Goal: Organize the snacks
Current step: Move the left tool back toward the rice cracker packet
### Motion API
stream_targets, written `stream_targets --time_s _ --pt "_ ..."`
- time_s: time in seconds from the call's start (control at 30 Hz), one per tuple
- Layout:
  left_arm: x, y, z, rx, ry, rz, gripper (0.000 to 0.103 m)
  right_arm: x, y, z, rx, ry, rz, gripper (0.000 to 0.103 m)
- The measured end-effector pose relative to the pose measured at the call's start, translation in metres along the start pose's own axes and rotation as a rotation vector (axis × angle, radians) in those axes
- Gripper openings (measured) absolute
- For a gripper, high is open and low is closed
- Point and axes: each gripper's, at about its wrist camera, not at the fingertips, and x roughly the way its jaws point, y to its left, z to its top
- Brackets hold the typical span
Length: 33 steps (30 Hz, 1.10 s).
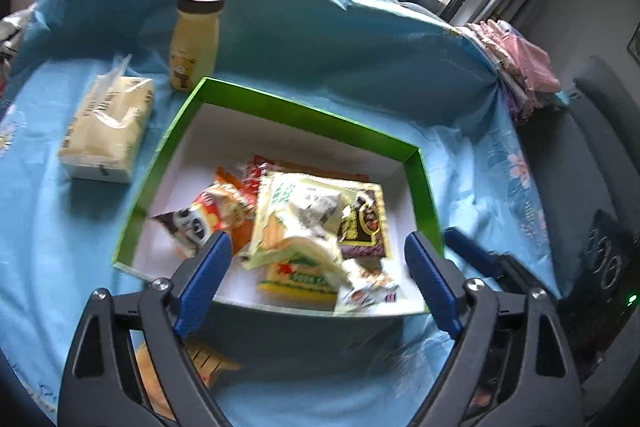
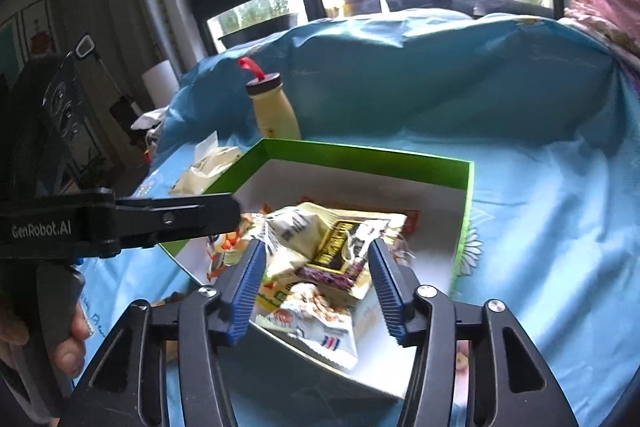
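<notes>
A green box [image 1: 304,107] with a white inside lies on the blue cloth and holds several snack packets. Among them are a yellow-green packet [image 1: 288,227], a dark purple and gold packet [image 1: 362,223] and an orange panda packet [image 1: 200,223]. A small white packet [image 1: 368,291] lies at the near wall. My left gripper [image 1: 318,243] hangs open over the box's near side, nothing pressed between its pads. My right gripper [image 2: 316,247] is also open above the dark packet [image 2: 340,251] and the white packet [image 2: 316,327]. Another orange packet [image 1: 200,363] lies on the cloth under the left gripper.
A yellow drink bottle [image 1: 194,43] with a brown lid and red loop stands behind the box. A tissue pack [image 1: 106,131] lies to its left. Folded pink cloth [image 1: 520,63] sits at the far right edge. A person's hand [image 2: 72,343] holds the left tool's handle.
</notes>
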Motion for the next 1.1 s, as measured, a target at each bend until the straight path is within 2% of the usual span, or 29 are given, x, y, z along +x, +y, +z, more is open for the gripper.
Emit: stream_targets --time_s 0.13,0.17,0.2,0.23,0.53,0.77,1.1 --pt "-0.014 -0.001 -0.011 0.023 -0.006 0.051 0.09 -0.018 0.002 -0.004 0.004 -0.008 -0.033 0.067" --pt "-0.018 -0.001 -0.016 0.032 -0.008 0.066 0.093 -0.024 0.002 -0.006 0.008 -0.008 -0.039 0.068" --pt "-0.022 -0.002 -0.019 0.04 -0.011 0.08 0.101 -0.028 0.003 -0.007 0.012 -0.008 -0.04 0.069" --pt "-0.025 -0.003 -0.022 0.045 -0.018 0.091 0.103 -0.032 0.003 -0.008 0.016 -0.007 -0.039 0.069" --pt "-0.066 -0.011 -0.062 0.111 -0.063 0.153 0.102 -0.068 0.019 -0.027 0.008 0.004 -0.027 0.07" --pt "-0.093 -0.012 -0.085 0.109 -0.08 0.177 0.102 -0.091 0.031 -0.042 -0.013 0.016 -0.021 0.07" --pt "-0.109 -0.008 -0.114 0.078 -0.054 0.18 0.102 -0.108 0.048 -0.057 -0.04 0.03 0.004 0.07"
